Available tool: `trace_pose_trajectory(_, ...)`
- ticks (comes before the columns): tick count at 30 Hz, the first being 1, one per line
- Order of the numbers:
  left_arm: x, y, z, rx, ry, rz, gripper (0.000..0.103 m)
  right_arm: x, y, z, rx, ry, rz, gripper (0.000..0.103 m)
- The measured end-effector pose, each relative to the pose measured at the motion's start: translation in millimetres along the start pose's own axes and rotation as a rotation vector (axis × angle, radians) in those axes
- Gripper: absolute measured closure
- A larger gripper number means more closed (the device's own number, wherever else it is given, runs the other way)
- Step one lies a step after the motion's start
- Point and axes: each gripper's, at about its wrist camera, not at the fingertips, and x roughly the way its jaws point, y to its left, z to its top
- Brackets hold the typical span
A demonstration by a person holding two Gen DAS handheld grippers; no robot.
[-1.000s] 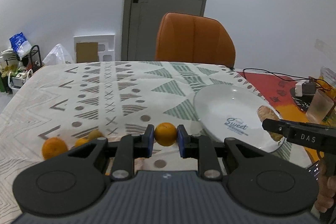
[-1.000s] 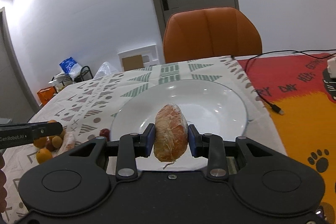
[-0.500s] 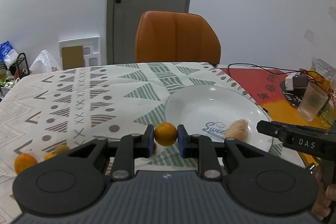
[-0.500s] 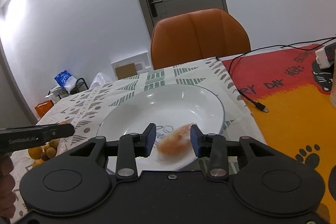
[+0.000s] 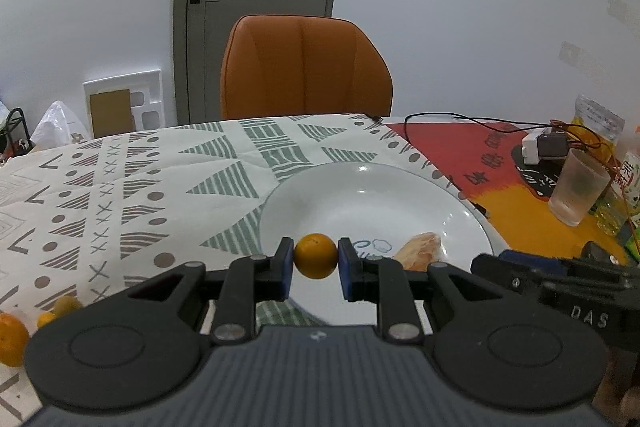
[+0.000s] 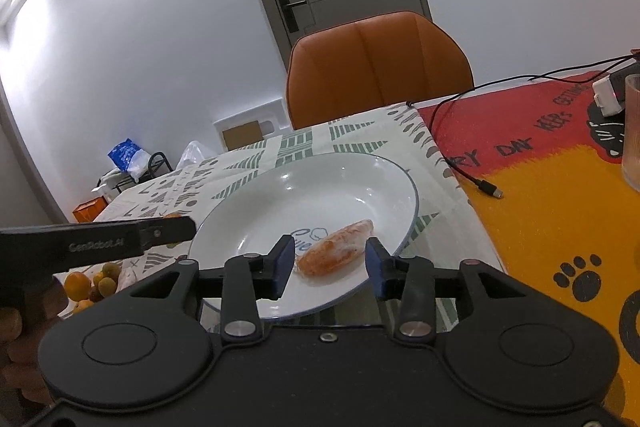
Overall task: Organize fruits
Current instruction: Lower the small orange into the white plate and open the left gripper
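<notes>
My left gripper (image 5: 315, 269) is shut on a small round orange fruit (image 5: 315, 261), held just above the near rim of the white plate (image 5: 372, 195). A peeled citrus segment (image 5: 420, 251) lies in the plate's near right part. In the right wrist view, my right gripper (image 6: 330, 263) has its jaws opening. The segment (image 6: 336, 253) rests on the plate (image 6: 320, 187) between them, and the pads stand clear of it. More small fruits (image 6: 92, 283) lie in a heap on the cloth to the left; some (image 5: 16, 337) show in the left wrist view.
An orange chair (image 5: 306, 67) stands behind the table. Right of the plate, on a red and yellow mat (image 6: 560, 211), are a black cable (image 6: 468, 175), a white charger (image 5: 540, 149) and a frosted plastic cup (image 5: 576, 189). A snack bag (image 5: 596, 119) stands at the far right.
The right gripper let go of the peeled segment, which now lies on the plate. The left gripper carried the orange fruit to the right, up to the plate's near rim.
</notes>
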Motion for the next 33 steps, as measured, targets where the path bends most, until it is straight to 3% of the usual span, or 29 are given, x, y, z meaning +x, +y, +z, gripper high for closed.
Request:
trace_pose_trajectory(10,-11,14,-1,-0.029,-0.014,0.053,0.073,4,9,-5,-0.006,0.023,0.022,0.056)
trace_pose_trajectory(18,-35,42,-7,-0.07,-0.042,0.132,0.041,7,27,-9,-0.026,0.029,0.054,0.047)
trace_pose_trajectory(24,-55,63,-12,-0.094,-0.071,0.187,0.023,9,42,-13,-0.033,0.04,0.083,0.041)
trace_pose_trajectory(28,-65,77,-16,-0.122,-0.08,0.222,0.015,9,52,-15,-0.05,0.042,0.102,0.033)
trace_pose_trajectory(33,-76,96,-24,-0.166,-0.078,0.264,0.013,10,65,-17,-0.069,0.047,0.126,0.024)
